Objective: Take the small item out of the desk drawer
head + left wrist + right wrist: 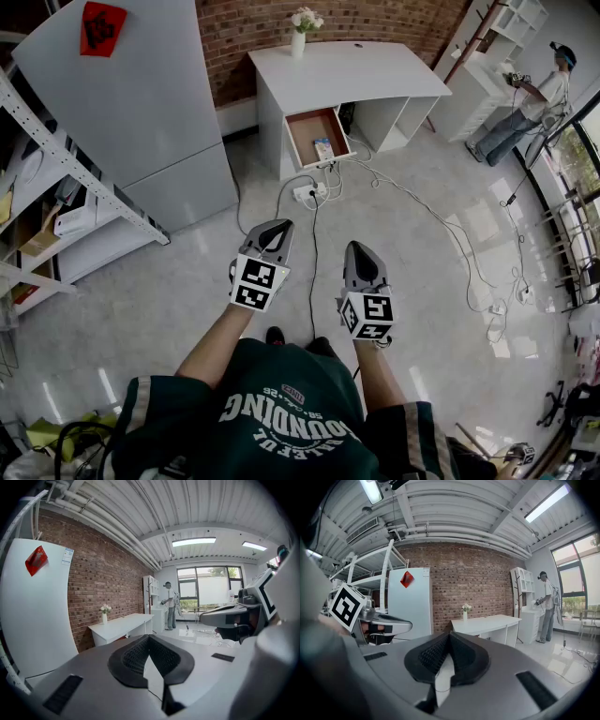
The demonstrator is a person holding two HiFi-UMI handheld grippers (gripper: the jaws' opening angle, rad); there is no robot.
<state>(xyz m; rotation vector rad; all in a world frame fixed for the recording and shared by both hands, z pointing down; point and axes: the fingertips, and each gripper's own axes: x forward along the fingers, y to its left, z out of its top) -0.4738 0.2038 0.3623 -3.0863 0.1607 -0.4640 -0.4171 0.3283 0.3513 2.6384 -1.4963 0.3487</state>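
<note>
Head view, read left to right.

- Far left: metal shelf rack (pixel 58 173) holding boxes and loose items.
- Beside it: tall white cabinet (pixel 141 103), red sticker (pixel 101 26) near its top, set against the brick wall (pixel 248 28).
- Left gripper (pixel 277 228): held in front of the person over the pale tiled floor (pixel 169 281). Its own view shows the fingers clenched tip to tip with nothing between them.
- Power strip (pixel 310 193): lies on the floor between the grippers and the desk. A dark cable (pixel 315 262) runs from it back toward the person, passing between the two grippers.
- White desk (pixel 347 70): against the brick wall, with a vase of flowers (pixel 299 36) at its back left corner.
- Drawer (pixel 302 131): on the desk's left side, pulled out, brown inside.
- Small item (pixel 324 148): a pale packet with some blue on it, lying in the drawer toward its right front corner. It is well apart from both grippers.
- Right gripper (pixel 360 250): level with the left one and just beside it, pointing the same way. Fingers also clenched on nothing, pads meeting at the tip.
- White cables (pixel 427 204): trail from the desk foot across the floor to the right.
- Far right: white shelving unit (pixel 492 66) with another person (pixel 534 105) standing at it, well away from the desk.

Path from the grippers to the drawer: open floor, crossed only by the power strip and its leads.
</note>
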